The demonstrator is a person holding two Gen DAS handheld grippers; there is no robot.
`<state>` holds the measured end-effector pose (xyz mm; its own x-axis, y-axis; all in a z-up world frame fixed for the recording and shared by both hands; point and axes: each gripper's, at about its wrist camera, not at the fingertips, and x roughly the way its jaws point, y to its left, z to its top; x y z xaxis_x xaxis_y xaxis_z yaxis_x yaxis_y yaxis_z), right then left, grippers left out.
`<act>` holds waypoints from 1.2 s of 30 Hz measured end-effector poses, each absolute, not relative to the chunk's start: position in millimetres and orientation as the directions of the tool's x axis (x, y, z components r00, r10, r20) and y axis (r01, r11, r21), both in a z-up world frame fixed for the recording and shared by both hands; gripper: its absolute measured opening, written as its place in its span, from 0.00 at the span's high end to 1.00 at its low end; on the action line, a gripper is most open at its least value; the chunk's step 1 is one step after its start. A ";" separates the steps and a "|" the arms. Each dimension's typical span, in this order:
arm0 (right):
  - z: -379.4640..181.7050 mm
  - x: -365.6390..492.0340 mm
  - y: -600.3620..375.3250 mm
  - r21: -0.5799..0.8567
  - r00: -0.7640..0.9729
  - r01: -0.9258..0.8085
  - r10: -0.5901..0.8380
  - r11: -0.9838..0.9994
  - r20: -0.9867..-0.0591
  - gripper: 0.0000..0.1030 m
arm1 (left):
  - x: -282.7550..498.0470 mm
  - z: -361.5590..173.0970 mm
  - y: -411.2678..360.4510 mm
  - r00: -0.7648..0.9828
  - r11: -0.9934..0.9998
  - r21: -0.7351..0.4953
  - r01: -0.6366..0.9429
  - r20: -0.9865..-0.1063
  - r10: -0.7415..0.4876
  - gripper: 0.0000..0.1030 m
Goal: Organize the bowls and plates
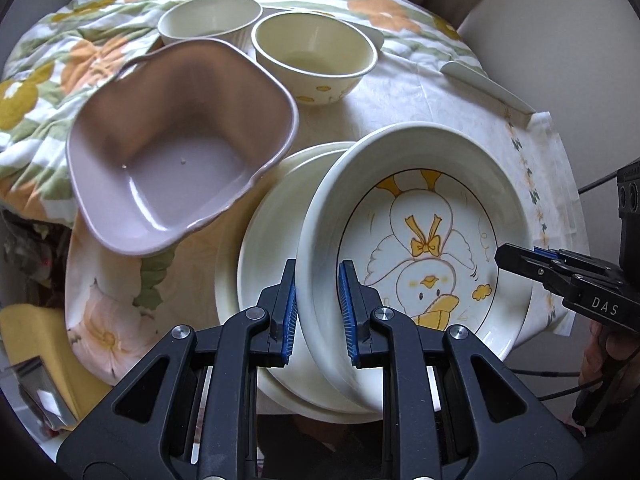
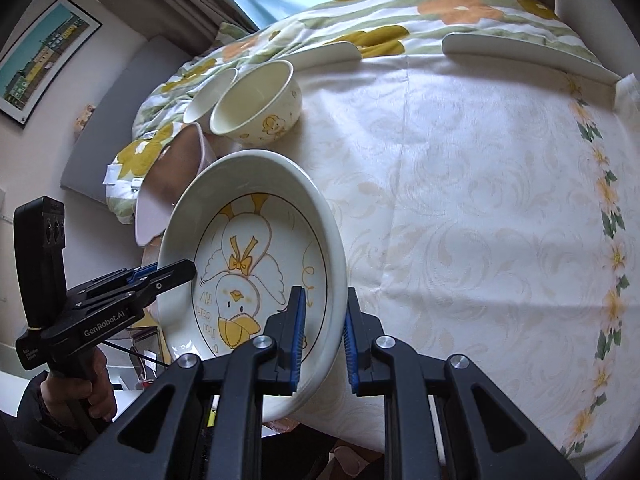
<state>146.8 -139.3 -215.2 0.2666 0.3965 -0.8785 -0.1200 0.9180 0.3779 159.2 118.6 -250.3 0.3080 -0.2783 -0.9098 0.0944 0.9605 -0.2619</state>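
Here both grippers, left (image 1: 318, 312) and right (image 2: 325, 336), clamp one duck plate's (image 1: 420, 216) rim above another plate (image 1: 272, 240); three bowls (image 1: 180, 148) stand toward the table's far edge.

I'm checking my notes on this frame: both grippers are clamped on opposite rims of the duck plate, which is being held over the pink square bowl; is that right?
Not quite. Both the left gripper and right gripper do clamp opposite rims of the duck plate, but it is held over a plain cream plate, not the pink square bowl, which sits beside it. The left wrist view shows this.
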 end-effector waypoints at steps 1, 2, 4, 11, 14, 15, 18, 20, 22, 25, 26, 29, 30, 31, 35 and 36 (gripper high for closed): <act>-216.3 145.1 -137.1 0.375 0.265 -0.115 0.392 0.920 -0.881 0.84 | 161.0 -253.2 119.9 0.302 0.959 -0.267 0.095 -0.910 -0.283 0.83; -217.8 145.3 -136.3 0.372 0.262 -0.108 0.387 0.922 -0.884 0.84 | 162.3 -256.3 120.6 0.295 0.958 -0.270 0.097 -0.911 -0.287 0.83; -220.6 146.2 -133.9 0.365 0.258 -0.098 0.378 0.926 -0.889 0.84 | 165.6 -260.6 122.5 0.285 0.957 -0.274 0.101 -0.913 -0.291 0.83; -222.4 145.7 -124.0 0.338 0.255 -0.102 0.353 0.936 -0.900 0.84 | 170.7 -268.8 123.4 0.275 0.965 -0.231 0.123 -0.926 -0.257 0.83; -223.2 145.8 -122.6 0.324 0.256 -0.103 0.340 0.940 -0.905 0.84 | 168.8 -268.4 113.9 0.292 0.975 -0.175 0.140 -0.933 -0.209 0.83; -223.1 145.7 -122.5 0.322 0.259 -0.103 0.338 0.941 -0.905 0.84 | 168.6 -268.4 111.9 0.296 0.977 -0.157 0.145 -0.935 -0.194 0.83; -222.9 145.1 -121.1 0.317 0.260 -0.107 0.335 0.942 -0.906 0.84 | 169.3 -267.8 103.9 0.311 0.982 -0.083 0.168 -0.941 -0.133 0.83; -222.6 144.4 -120.3 0.313 0.263 -0.112 0.332 0.943 -0.906 0.84 | 167.9 -266.6 98.7 0.331 0.982 -0.025 0.186 -0.940 -0.087 0.83; -222.6 144.2 -119.7 0.308 0.265 -0.119 0.329 0.944 -0.906 0.84 | 165.1 -265.7 90.8 0.356 0.977 0.046 0.209 -0.934 -0.032 0.83; -222.8 144.9 -117.5 0.300 0.267 -0.130 0.325 0.945 -0.907 0.84 | 160.3 -265.1 84.8 0.392 0.965 0.134 0.225 -0.919 0.037 0.83; -222.8 145.0 -116.1 0.292 0.268 -0.137 0.320 0.946 -0.909 0.84 | 158.5 -264.8 83.0 0.400 0.960 0.159 0.230 -0.915 0.055 0.83; -222.9 144.5 -111.7 0.269 0.270 -0.153 0.302 0.951 -0.914 0.84 | 154.5 -262.7 81.2 0.421 0.950 0.200 0.241 -0.903 0.083 0.83; -223.4 144.5 -111.2 0.264 0.271 -0.157 0.298 0.952 -0.915 0.84 | 153.7 -262.2 81.0 0.426 0.947 0.210 0.243 -0.900 0.091 0.83; -223.2 144.2 -110.1 0.254 0.274 -0.164 0.291 0.953 -0.917 0.84 | 153.6 -262.2 80.2 0.428 0.945 0.217 0.244 -0.899 0.096 0.83; -223.9 143.8 -100.3 0.172 0.282 -0.210 0.228 0.962 -0.932 0.84 | 150.0 -259.3 78.7 0.442 0.939 0.241 0.243 -0.890 0.114 0.83; -224.1 143.4 -96.7 0.143 0.288 -0.227 0.207 0.963 -0.935 0.84 | 149.2 -258.6 77.3 0.448 0.936 0.254 0.245 -0.886 0.123 0.83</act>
<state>143.4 -96.7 -224.1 0.2879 0.2068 -0.9351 -0.2271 0.9633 0.1431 149.2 77.3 -258.6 0.4475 0.1231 -0.8857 0.2446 0.9359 0.2536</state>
